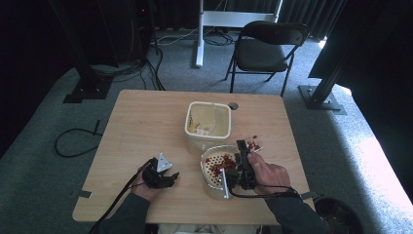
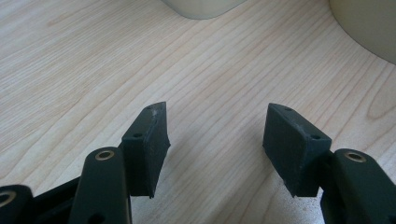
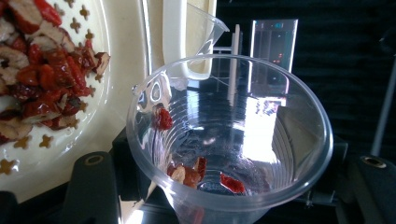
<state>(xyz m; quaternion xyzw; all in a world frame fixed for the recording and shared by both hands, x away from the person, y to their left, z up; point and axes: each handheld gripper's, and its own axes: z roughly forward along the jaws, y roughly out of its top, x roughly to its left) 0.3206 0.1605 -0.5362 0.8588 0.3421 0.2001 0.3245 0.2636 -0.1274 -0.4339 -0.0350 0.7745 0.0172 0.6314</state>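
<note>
My right gripper (image 1: 246, 150) is shut on a clear plastic cup (image 3: 233, 135), tipped on its side at the right rim of a round cream strainer bowl (image 1: 210, 178). A heap of red dried fruit pieces (image 3: 42, 70) lies in the strainer, and a few pieces (image 3: 196, 175) remain in the cup. Just behind the strainer stands a square cream container (image 1: 208, 120). My left gripper (image 1: 168, 178) rests low over the bare wood to the left of the strainer. In the left gripper view its fingers (image 2: 147, 144) stand apart with nothing between them.
The wooden table (image 1: 146, 122) has bare room on its left half and at the back. A white handle (image 1: 224, 184) juts from the strainer toward the front edge. A folding chair (image 1: 265, 48) stands beyond the table, cables (image 1: 73, 141) lie on the carpet, and a dark bin (image 1: 338, 217) sits at the front right.
</note>
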